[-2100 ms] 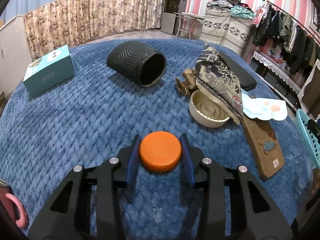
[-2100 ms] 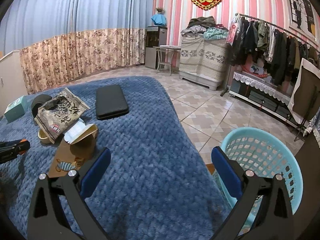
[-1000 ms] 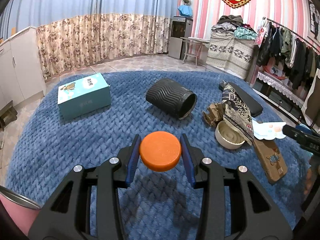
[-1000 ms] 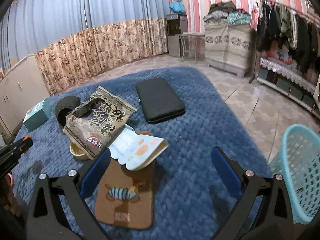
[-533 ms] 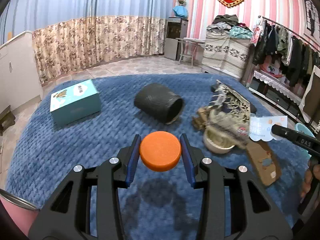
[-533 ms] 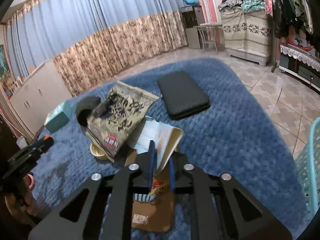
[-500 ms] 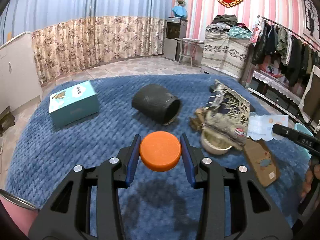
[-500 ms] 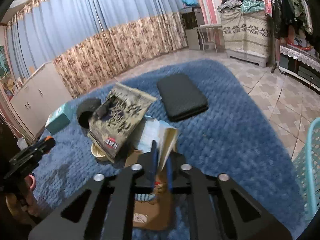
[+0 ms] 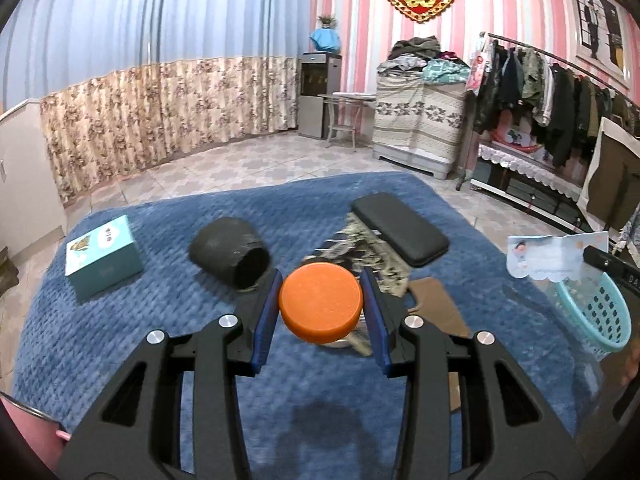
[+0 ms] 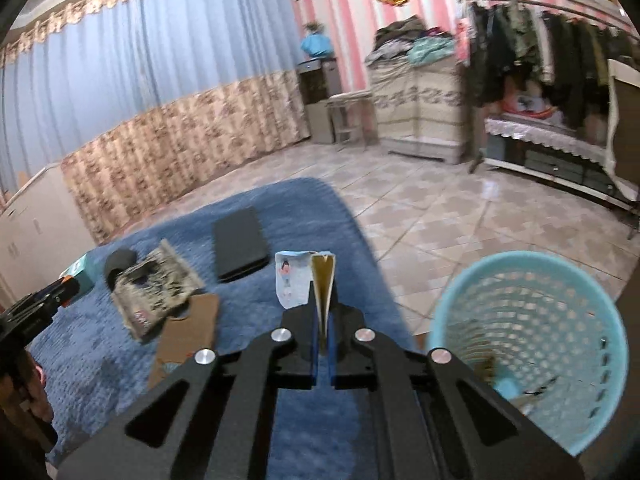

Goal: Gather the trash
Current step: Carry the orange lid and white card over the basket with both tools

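My left gripper (image 9: 320, 304) is shut on an orange round lid (image 9: 320, 300) and holds it above the blue blanket (image 9: 160, 300). My right gripper (image 10: 322, 320) is shut on a light blue folded paper wrapper (image 10: 294, 278), lifted off the blanket beside the turquoise basket (image 10: 532, 344). In the left wrist view that wrapper (image 9: 556, 254) hangs at the far right above the basket (image 9: 592, 312). A patterned snack bag (image 10: 156, 284) and brown cardboard (image 10: 188, 328) lie on the blanket.
A black ribbed cup (image 9: 230, 252) lies on its side near a teal tissue box (image 9: 102, 258). A black flat case (image 9: 400, 230) lies further back. The basket stands on tiled floor past the blanket's right edge. A clothes rack (image 9: 560, 92) lines the right wall.
The right gripper shut on the paper wrapper, lifted it off the cardboard and swung it right toward the basket. The left gripper rose and moved with the orange lid still held.
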Tool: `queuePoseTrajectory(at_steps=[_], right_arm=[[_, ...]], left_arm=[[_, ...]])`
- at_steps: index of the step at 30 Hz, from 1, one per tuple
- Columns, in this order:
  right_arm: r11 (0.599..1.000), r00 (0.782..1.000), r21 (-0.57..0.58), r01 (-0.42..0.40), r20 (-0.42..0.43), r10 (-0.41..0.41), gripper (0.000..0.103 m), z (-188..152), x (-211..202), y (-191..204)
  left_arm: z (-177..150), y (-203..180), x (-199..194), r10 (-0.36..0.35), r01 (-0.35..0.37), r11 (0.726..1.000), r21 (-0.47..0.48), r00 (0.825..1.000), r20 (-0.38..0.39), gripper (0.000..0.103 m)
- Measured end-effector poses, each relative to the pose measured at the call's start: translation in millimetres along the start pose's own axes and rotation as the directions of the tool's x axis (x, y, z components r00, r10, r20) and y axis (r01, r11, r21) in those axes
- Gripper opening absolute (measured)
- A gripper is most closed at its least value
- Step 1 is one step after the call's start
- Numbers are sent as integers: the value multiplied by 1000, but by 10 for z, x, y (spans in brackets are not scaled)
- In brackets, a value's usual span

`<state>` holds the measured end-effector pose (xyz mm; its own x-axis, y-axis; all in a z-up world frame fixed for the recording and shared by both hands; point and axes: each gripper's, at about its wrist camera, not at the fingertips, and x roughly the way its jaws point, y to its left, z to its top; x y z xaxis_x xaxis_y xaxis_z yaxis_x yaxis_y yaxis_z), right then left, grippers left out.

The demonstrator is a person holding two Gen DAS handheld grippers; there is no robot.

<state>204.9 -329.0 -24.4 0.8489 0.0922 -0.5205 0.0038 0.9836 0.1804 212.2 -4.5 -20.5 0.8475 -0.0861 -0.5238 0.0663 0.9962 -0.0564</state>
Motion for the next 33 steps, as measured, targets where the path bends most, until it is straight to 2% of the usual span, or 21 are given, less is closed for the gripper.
queuePoseTrajectory(at_steps=[9, 14, 21, 24, 29, 33], right_arm=[[992, 993, 82, 94, 69, -100, 3, 68, -337, -633], [977, 979, 136, 165, 93, -179, 3, 82, -537, -1069], [943, 954, 196, 270, 80, -290, 3, 11, -731, -1659], [928, 938, 184, 325, 58, -340, 3, -14, -729, -1792], [914, 929, 186, 361, 19, -371, 3, -73, -682, -1999], [906, 921, 166, 389, -29, -390, 3, -116, -567, -2109]], left_arm=[[112, -635, 31, -78, 77, 996, 53, 997, 8, 39], [165, -1110, 102, -158, 157, 984, 79, 987, 4, 39], [134, -1901, 226, -267, 265, 952, 153, 964, -7, 39], [56, -2240, 307, -309, 309, 933, 182, 951, -29, 39], [-42, -2764, 444, -379, 384, 899, 213, 923, -64, 39], [-75, -3178, 555, -405, 413, 874, 256, 910, -84, 39]])
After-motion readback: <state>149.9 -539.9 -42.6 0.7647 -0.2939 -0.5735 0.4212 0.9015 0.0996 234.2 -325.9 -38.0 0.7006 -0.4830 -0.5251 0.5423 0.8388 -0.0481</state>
